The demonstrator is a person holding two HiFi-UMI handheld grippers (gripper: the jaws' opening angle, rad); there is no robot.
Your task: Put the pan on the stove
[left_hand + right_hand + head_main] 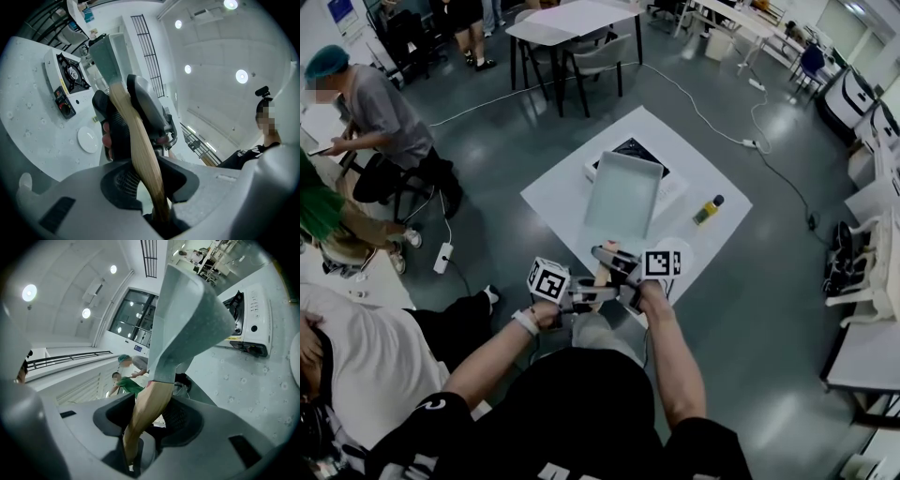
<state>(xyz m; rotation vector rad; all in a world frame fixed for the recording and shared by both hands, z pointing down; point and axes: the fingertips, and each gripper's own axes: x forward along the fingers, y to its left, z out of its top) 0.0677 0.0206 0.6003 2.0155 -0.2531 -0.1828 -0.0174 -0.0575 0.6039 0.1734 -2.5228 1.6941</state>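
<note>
One pan point(623, 192) (grey and rectangular), with one wooden handle point(602, 274). One portable gas stove point(634, 149). One yellow bottle point(707, 210). One small white plate point(88, 139). One white counter point(558, 197). Two claws, the left claw point(602, 293) and the right claw point(602, 253), with one marker cube apiece: two cubes, one on the left point(548, 279) and one on the right point(661, 263). Three other people at the left: one in a teal cap point(370, 103), one in green point(319, 202), one in a white shirt point(356, 366).
</note>
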